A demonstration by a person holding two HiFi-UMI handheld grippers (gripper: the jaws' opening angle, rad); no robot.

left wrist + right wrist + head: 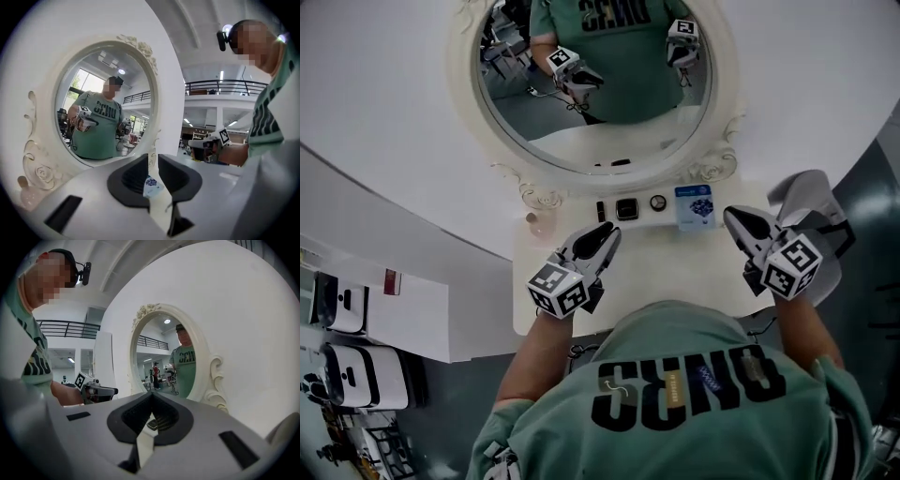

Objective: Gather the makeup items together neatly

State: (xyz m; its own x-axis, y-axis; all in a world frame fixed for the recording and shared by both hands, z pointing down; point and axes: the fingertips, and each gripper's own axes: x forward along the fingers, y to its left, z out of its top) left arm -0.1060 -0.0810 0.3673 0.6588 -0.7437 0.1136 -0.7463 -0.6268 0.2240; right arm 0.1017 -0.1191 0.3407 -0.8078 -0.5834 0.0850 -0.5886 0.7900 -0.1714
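Note:
Along the back of the white dressing table stand a dark stick, a square compact, a small round item and a blue-and-white box. My left gripper hovers in front of the stick and compact, holding nothing. Its jaws stand a narrow gap apart, and the blue box shows through that gap. My right gripper hovers just right of the box. Its tips meet, empty, with the compact visible beyond them.
An oval mirror in an ornate white frame rises behind the items and reflects both grippers. A small glass jar sits at the table's back left corner. A grey chair back stands to the right, white cabinets to the left.

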